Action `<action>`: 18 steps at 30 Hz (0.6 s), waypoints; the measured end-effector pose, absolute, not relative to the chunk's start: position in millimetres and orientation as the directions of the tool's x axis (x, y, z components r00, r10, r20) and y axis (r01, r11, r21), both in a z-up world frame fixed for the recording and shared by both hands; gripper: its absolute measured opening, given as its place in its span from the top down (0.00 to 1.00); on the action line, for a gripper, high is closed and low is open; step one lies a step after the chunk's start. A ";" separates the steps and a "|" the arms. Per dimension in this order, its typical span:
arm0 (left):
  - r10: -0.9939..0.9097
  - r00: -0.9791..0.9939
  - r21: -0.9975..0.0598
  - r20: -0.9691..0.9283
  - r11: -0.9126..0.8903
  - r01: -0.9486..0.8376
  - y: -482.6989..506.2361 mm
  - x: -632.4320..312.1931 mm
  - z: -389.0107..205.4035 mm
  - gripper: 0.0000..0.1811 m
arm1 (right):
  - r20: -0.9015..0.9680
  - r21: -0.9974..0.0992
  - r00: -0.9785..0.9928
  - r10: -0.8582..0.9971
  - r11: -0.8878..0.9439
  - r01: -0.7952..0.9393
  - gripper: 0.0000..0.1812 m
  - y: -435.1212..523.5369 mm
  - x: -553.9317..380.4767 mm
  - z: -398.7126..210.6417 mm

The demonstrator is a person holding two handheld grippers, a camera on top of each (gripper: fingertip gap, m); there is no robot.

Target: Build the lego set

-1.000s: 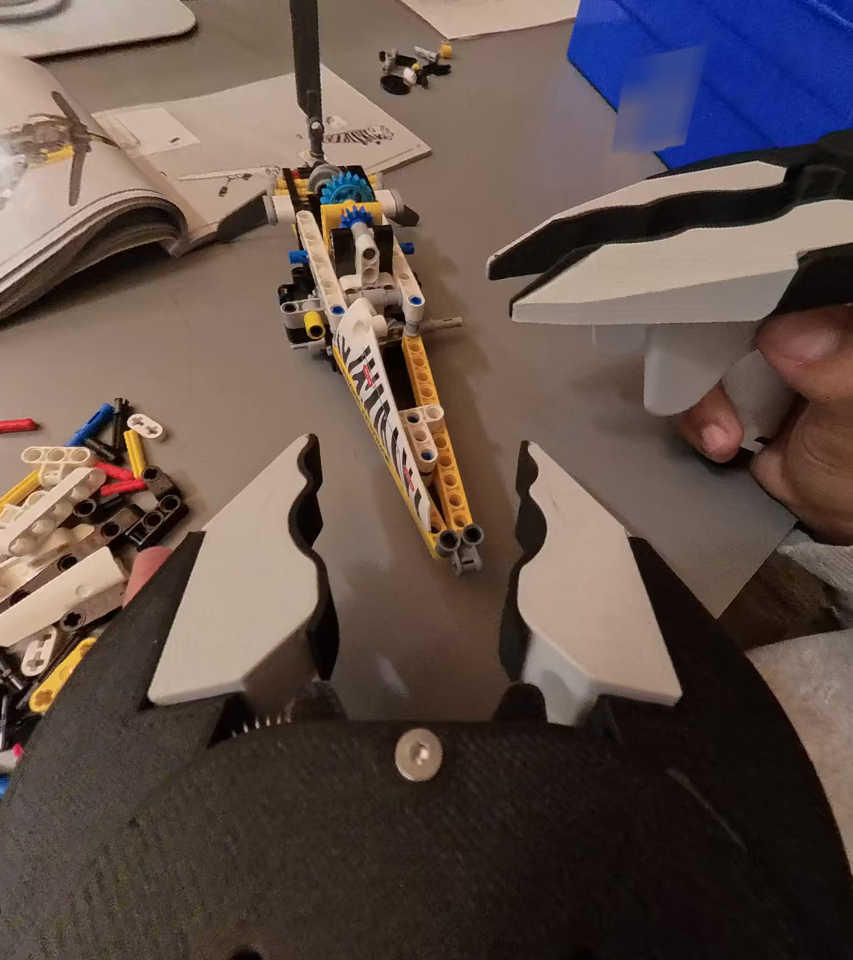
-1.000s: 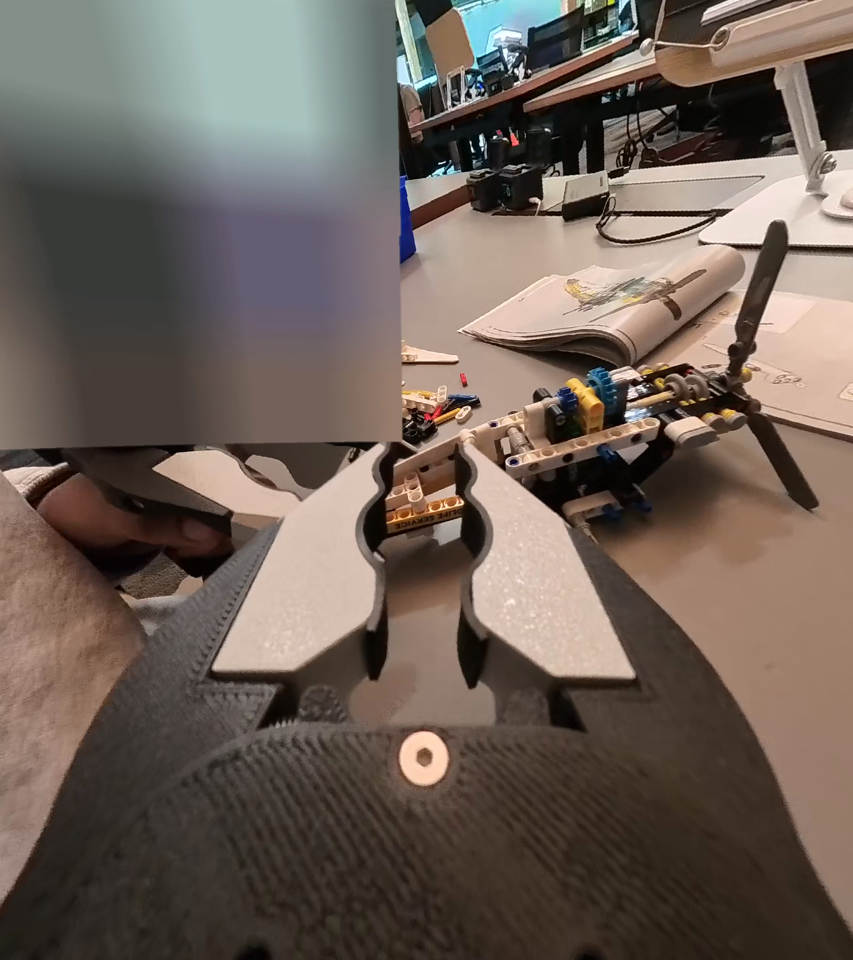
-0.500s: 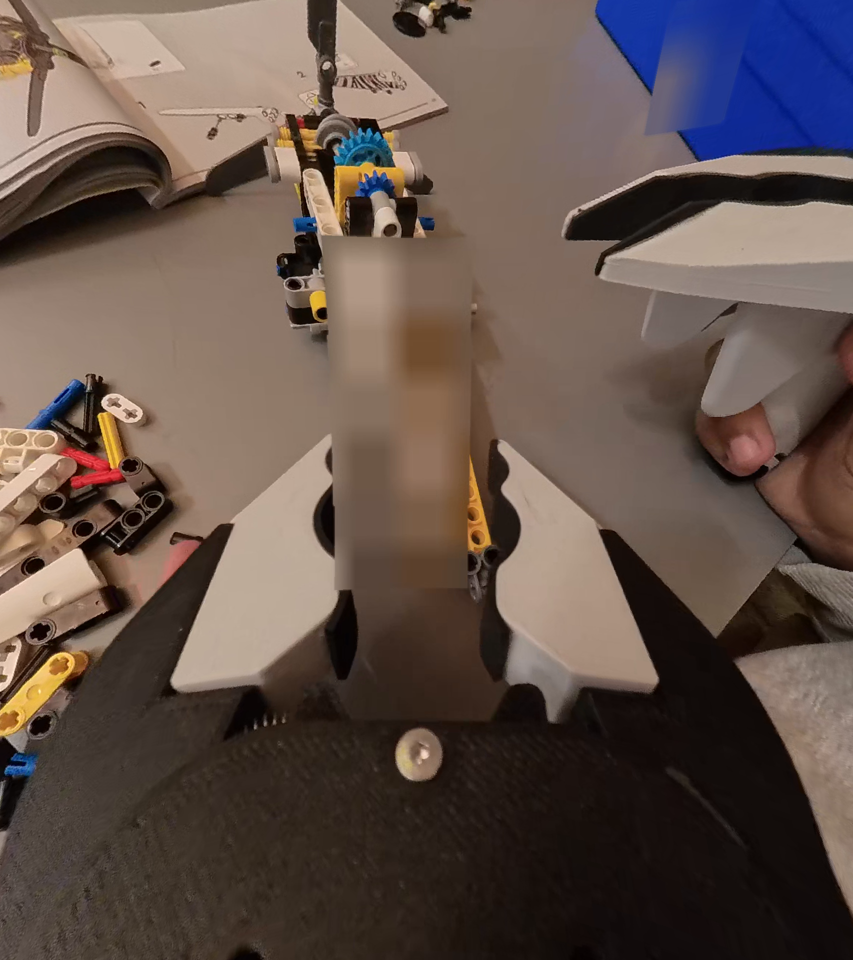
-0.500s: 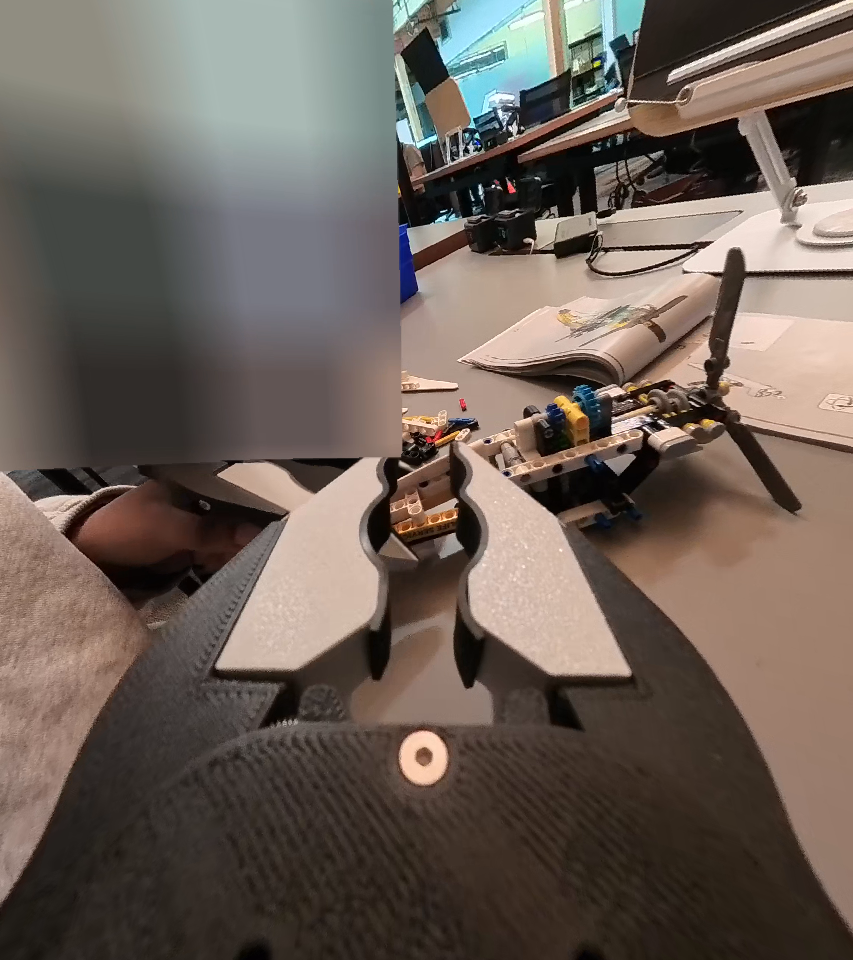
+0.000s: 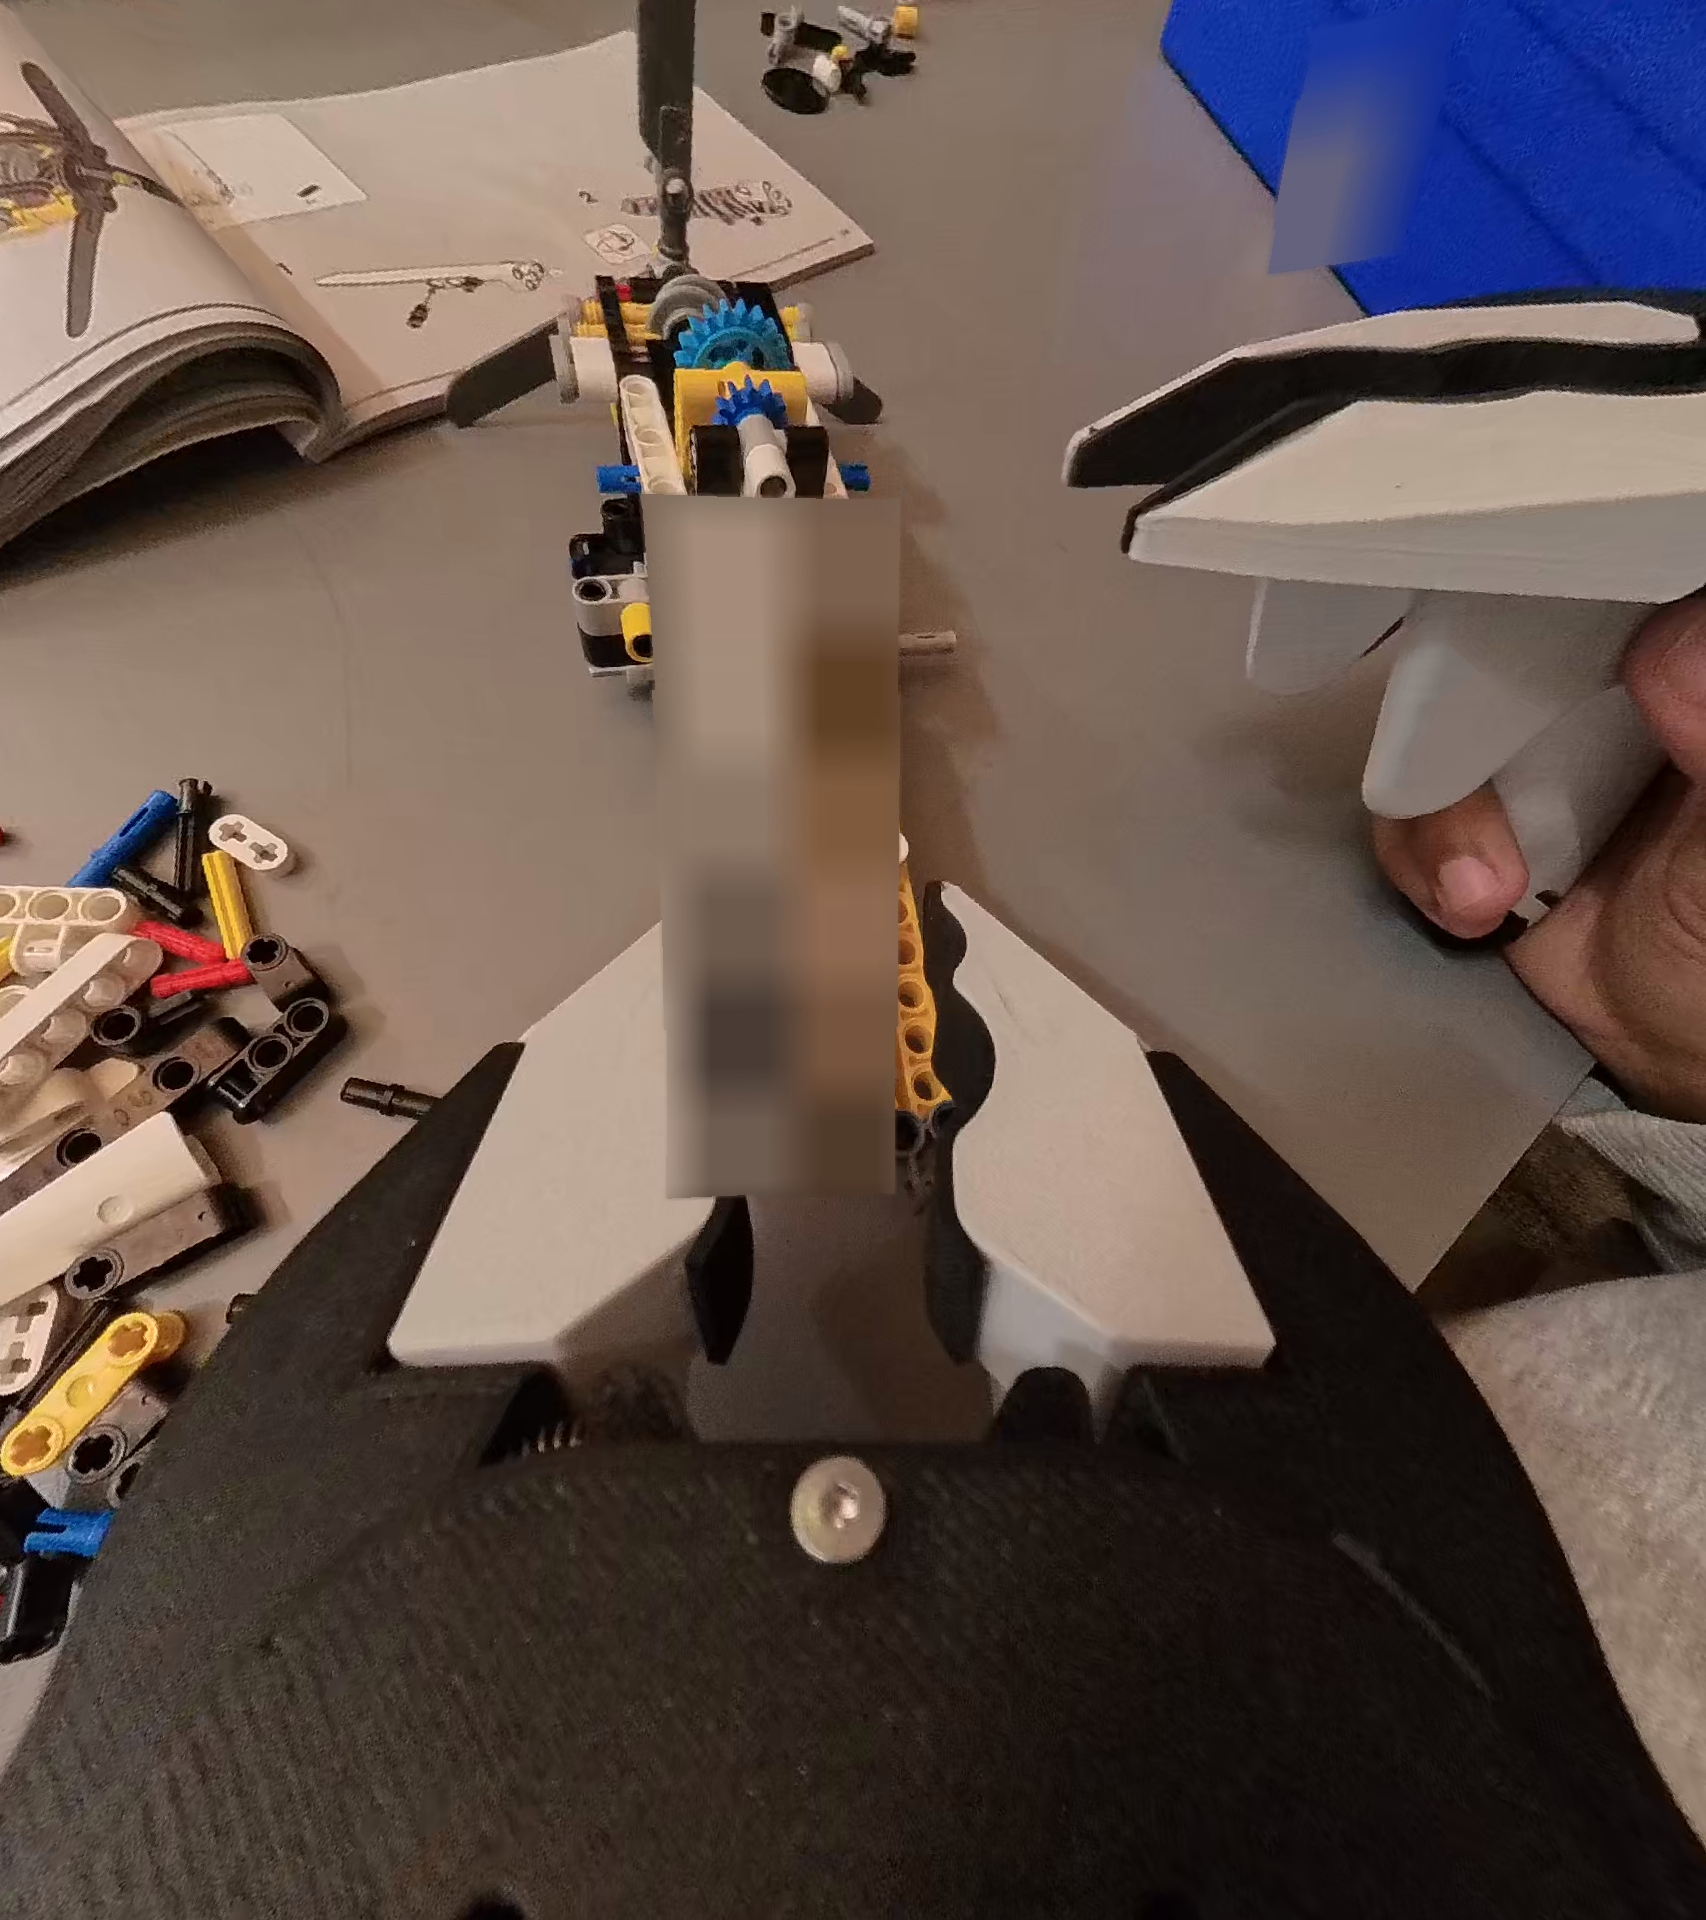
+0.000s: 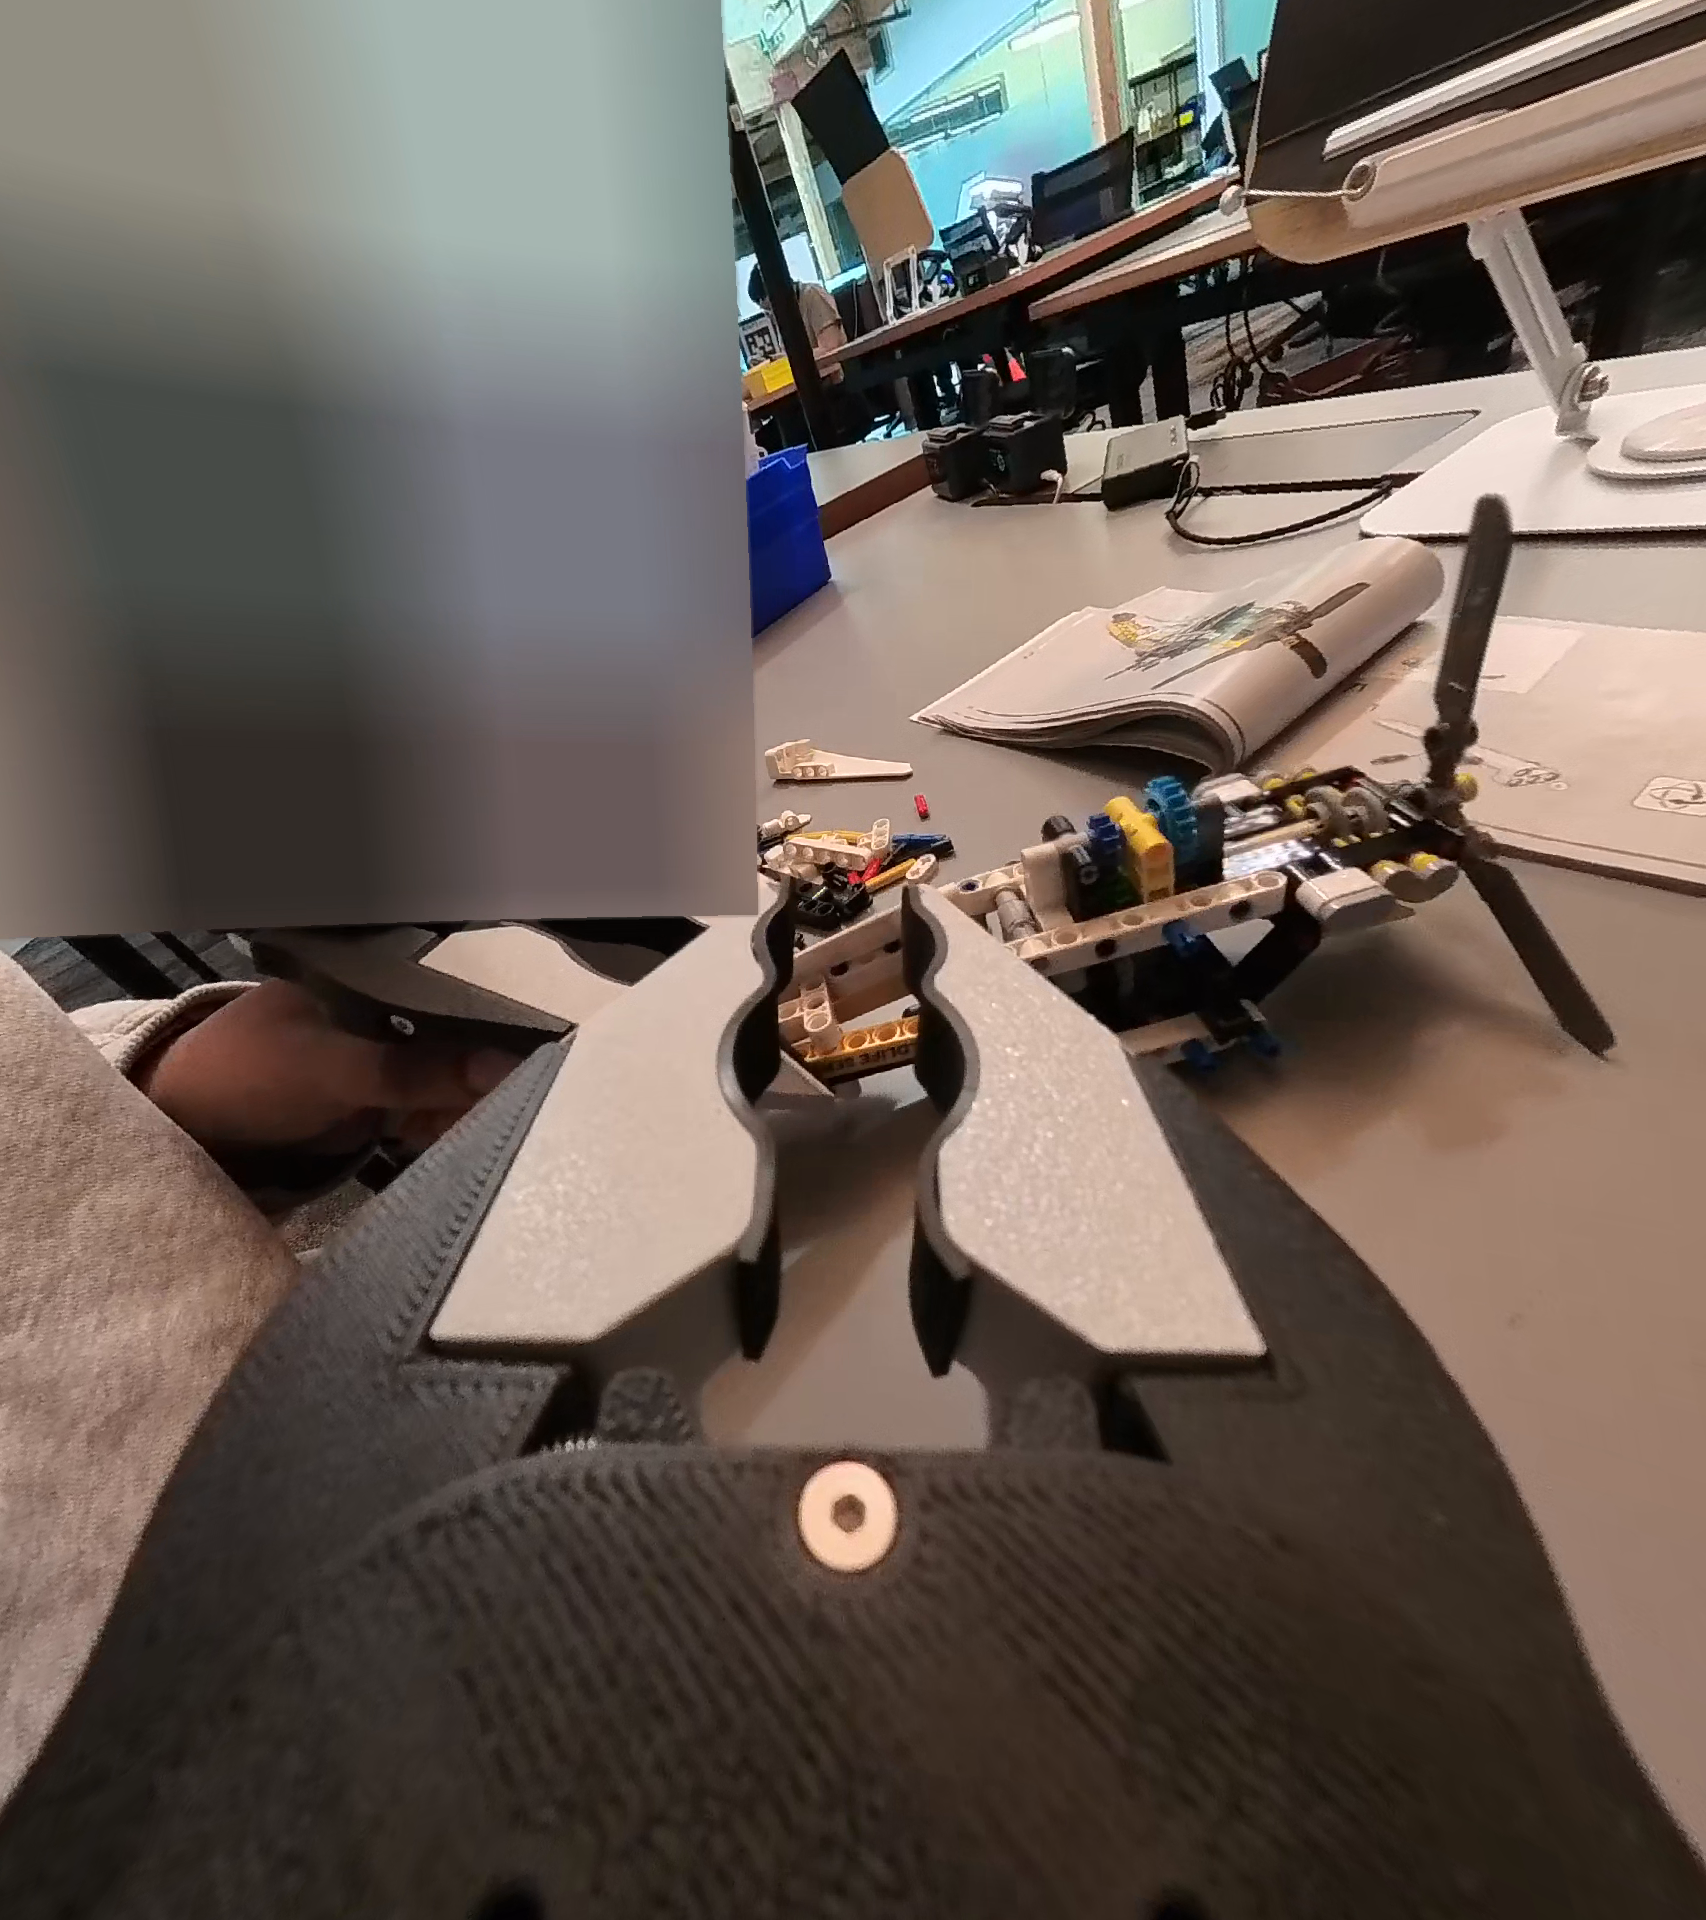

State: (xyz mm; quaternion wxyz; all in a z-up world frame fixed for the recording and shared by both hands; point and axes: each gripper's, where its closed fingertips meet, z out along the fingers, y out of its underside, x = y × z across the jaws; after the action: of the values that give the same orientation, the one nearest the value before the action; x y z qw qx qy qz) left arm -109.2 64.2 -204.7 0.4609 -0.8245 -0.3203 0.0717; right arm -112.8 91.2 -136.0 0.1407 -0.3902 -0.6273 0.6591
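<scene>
Model tail is straddled by left gripper, contact hidden by blur, likely to steady it; right gripper is held beside, part-open, empty

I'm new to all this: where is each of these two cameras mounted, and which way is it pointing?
Left wrist view: sits on the left gripper, looking down its fingers along the lego plane from tail to propeller; the right gripper and the hand holding it show at right.
Right wrist view: sits on the right gripper, low over the table, facing the plane's side; a grey sleeve shows at left.
Both views share the plane, the open instruction booklet, the loose pieces and the blue bin.
</scene>
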 end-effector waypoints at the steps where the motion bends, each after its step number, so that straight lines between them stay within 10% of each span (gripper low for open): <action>1: 0.592 0.787 -0.806 0.176 -0.372 0.460 64.6 -108.7 -204.7 0.84 | -0.338 -0.936 -0.657 0.674 -0.171 0.307 0.90 90.7 -112.7 -136.4; 18: 0.398 0.906 -0.807 0.142 -0.484 0.339 72.5 -92.6 -205.7 0.86 | -0.247 -0.952 -0.808 0.535 0.021 0.305 0.94 87.2 -82.4 -146.1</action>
State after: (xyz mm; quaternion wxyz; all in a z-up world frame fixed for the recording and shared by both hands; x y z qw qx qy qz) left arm -92.6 72.5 -205.7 0.4608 -0.8607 -0.2140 0.0320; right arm -82.4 87.2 -146.1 0.0909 -0.2963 -0.7087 0.6338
